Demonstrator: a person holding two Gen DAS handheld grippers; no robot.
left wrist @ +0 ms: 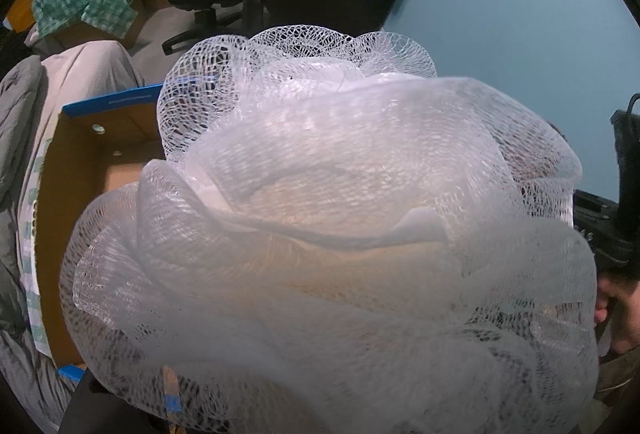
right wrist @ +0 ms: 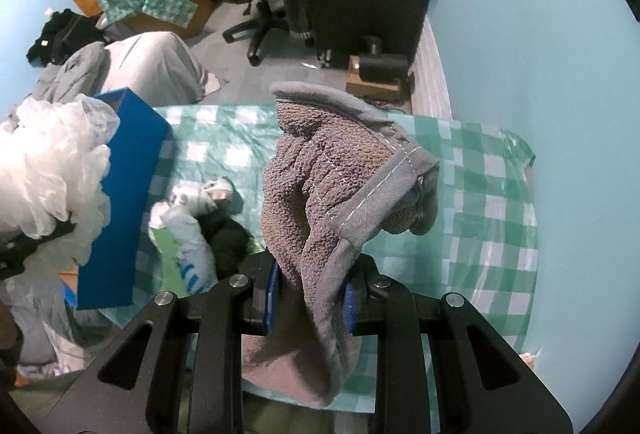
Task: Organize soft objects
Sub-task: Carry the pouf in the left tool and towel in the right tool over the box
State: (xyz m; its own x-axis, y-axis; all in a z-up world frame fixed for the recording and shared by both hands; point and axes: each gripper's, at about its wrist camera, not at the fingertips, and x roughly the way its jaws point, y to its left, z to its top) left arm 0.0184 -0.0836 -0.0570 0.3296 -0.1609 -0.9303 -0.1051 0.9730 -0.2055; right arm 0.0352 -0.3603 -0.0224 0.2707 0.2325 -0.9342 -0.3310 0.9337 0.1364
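The right claw (right wrist: 308, 298) is clamped on a grey towel (right wrist: 332, 194), held above the checked surface (right wrist: 480, 194). At 9 o'clock in that view the left claw (right wrist: 24, 246) carries a white loofah (left wrist: 320, 214) — its grip hidden by mesh, so I cannot tell — over the box (left wrist: 92, 154). Socks (right wrist: 192, 218) lie beside the box.

Pretty dim, cool bluish indoor light in both views. Heavy fisheye bending with black corners. The white mesh pouf (left wrist: 328, 234) fills the left view, soft and blurry up close; far wall smeared.
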